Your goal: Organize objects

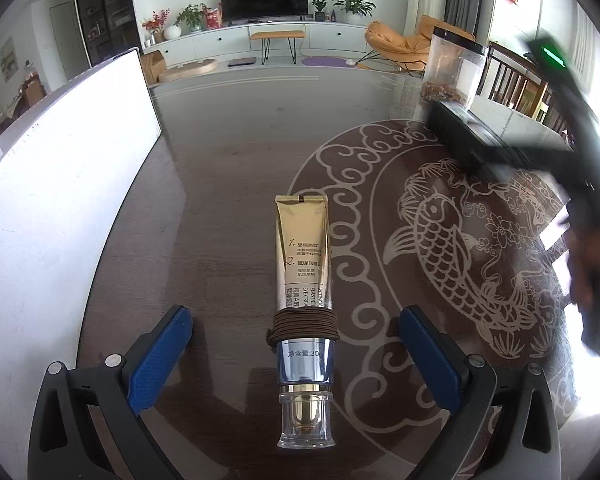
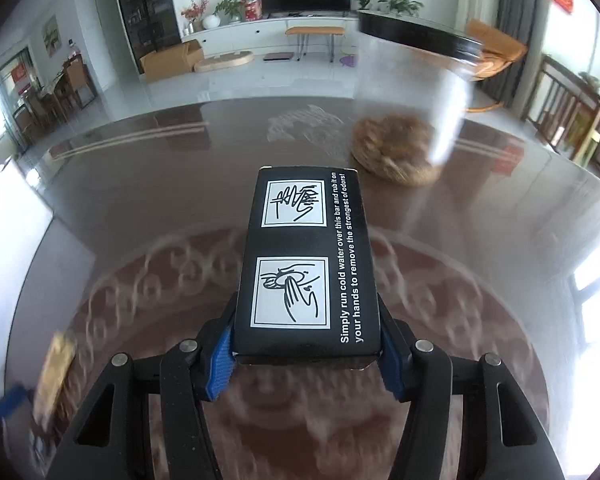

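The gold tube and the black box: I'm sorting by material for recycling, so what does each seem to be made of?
The gold tube with a brown cord wound around it looks like glossy metallic-finish plastic, judging by its flat crimped end and sheen; its clear cap seems hard transparent plastic. The black printed box looks like matte cardboard, with sharp folded edges and a raw brown end flap.

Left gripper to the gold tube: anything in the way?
Nothing visible. The left gripper is open, its blue pads on either side of the gold tube, which lies on the table between them. Only the brown cord wound around the tube sits there.
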The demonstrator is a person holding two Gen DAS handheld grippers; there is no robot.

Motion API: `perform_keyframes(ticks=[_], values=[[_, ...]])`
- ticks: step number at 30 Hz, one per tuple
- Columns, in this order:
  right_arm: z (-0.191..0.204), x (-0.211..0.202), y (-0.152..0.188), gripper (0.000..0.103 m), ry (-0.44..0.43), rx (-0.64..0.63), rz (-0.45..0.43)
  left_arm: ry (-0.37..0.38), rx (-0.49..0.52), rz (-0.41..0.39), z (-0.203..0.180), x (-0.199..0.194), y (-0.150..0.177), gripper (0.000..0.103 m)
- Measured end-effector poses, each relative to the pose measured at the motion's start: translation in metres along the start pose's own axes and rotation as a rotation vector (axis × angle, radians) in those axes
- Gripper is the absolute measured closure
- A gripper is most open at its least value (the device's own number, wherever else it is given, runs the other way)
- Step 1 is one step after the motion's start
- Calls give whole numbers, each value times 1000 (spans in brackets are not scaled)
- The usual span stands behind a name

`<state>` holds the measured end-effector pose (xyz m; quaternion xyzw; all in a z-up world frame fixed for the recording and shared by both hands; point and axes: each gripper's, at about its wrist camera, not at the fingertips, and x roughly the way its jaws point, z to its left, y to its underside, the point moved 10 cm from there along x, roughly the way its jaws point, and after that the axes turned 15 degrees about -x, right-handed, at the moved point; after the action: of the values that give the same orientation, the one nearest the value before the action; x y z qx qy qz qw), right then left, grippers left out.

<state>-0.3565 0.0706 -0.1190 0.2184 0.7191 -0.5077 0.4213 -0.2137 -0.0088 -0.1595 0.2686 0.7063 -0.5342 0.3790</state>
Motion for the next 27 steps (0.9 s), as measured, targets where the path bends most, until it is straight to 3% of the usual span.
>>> perform_keyframes(ticks=[4, 8, 12, 14, 16, 20, 27], values=[[0, -45, 72, 44, 94, 48, -35, 0, 0, 0, 0, 0, 0, 0], [4, -102, 155, 44, 183, 184, -26, 0, 0, 0, 0, 1, 0, 0], [19, -140, 203, 42, 227, 236, -11, 0, 0, 0, 0, 1, 0, 0], [25, -149, 214, 34, 227, 229, -10, 0, 0, 0, 0, 1, -1, 0], [25, -151, 219, 10, 215, 239, -5, 0, 0, 0, 0, 1, 0, 0], [20, -146, 216, 0, 206, 228, 28, 0, 0, 0, 0, 1, 0, 0], [19, -137, 217, 0, 199, 233, 31, 1, 0, 1, -1, 2, 0, 0]])
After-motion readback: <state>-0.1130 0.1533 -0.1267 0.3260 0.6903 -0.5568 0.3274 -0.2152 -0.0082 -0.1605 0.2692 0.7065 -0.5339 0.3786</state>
